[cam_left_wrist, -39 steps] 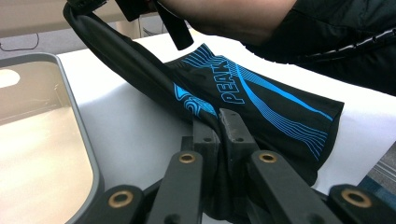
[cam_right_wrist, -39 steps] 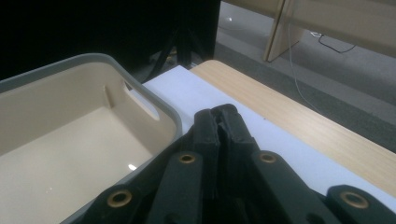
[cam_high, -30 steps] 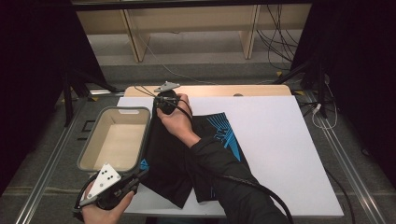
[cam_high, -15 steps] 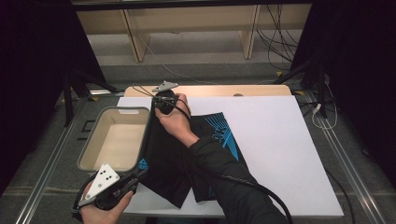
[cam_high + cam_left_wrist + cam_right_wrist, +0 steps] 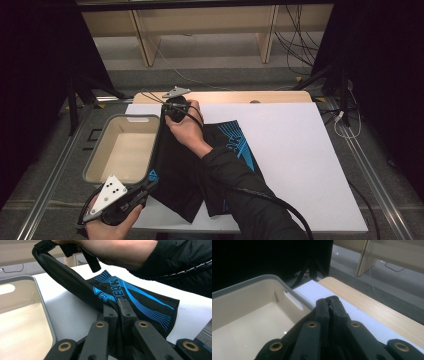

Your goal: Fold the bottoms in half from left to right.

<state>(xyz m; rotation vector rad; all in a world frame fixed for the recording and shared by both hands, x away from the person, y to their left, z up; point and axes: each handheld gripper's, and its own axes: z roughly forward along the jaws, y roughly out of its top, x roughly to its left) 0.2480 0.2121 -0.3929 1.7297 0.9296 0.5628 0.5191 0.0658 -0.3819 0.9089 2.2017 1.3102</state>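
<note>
White sheeting covered the desk, and a beige bin sat at its left edge with nothing inside. Just right of the bin lay a black garment, each end pinched by a closed hand-held gripper: left nearer, right farther.

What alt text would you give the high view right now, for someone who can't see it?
Two hand-held grippers stretch a black garment with blue line print beside an empty beige bin on a white table. The right gripper clamps the far end near the bin's far corner; the left gripper clamps the near end by the table's front edge.
</note>
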